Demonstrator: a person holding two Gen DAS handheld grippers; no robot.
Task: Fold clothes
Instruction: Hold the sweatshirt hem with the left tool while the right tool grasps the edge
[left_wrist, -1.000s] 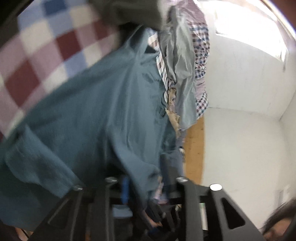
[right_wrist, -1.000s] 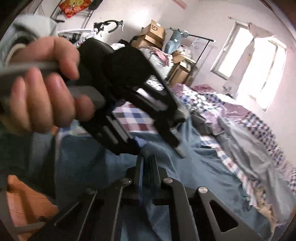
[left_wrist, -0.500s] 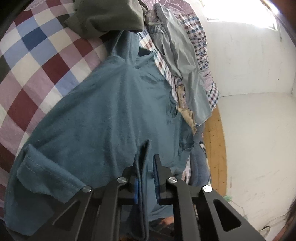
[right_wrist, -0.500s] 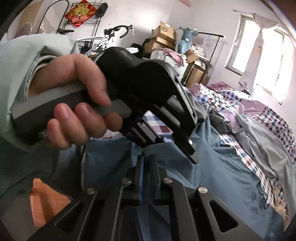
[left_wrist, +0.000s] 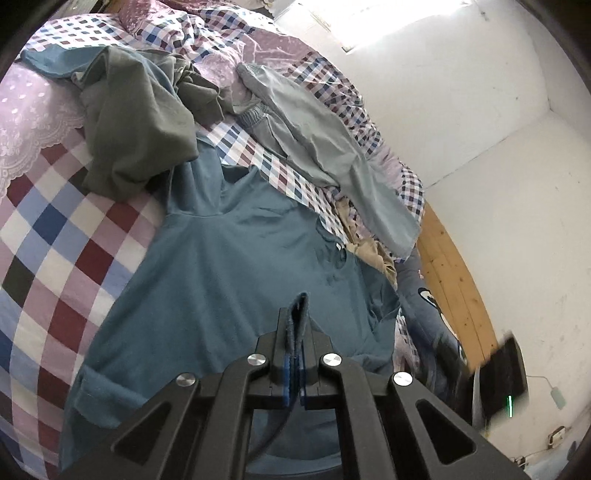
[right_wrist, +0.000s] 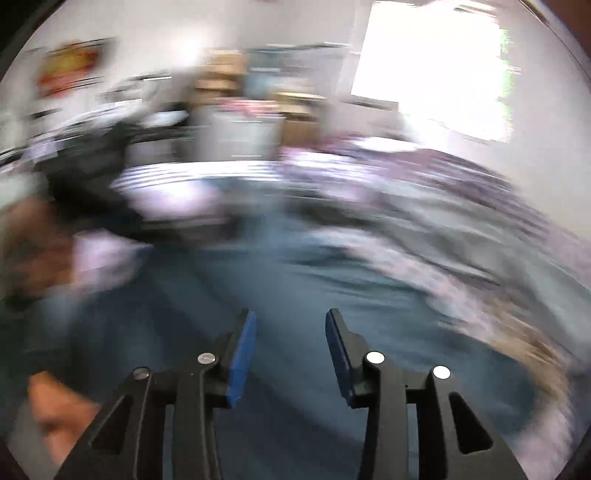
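A teal shirt (left_wrist: 221, 280) lies spread over the checked bedspread (left_wrist: 48, 229). My left gripper (left_wrist: 294, 332) is shut on a fold of the shirt's hem, and the pinched cloth sticks up between the blue pads. The right wrist view is heavily motion-blurred. There my right gripper (right_wrist: 290, 332) stands open above the teal shirt (right_wrist: 295, 280), with nothing between its blue pads (right_wrist: 242, 354).
An olive-grey garment (left_wrist: 140, 118) and pale grey-blue trousers (left_wrist: 325, 155) lie crumpled at the far side of the bed. A wooden bed frame (left_wrist: 454, 280) and a white wall (left_wrist: 509, 184) are on the right. A dark device (left_wrist: 506, 376) stands low at the right.
My right gripper has opened and let go of the shirt, and it is swinging fast. The left gripper has pulled back, so more of the bed shows.
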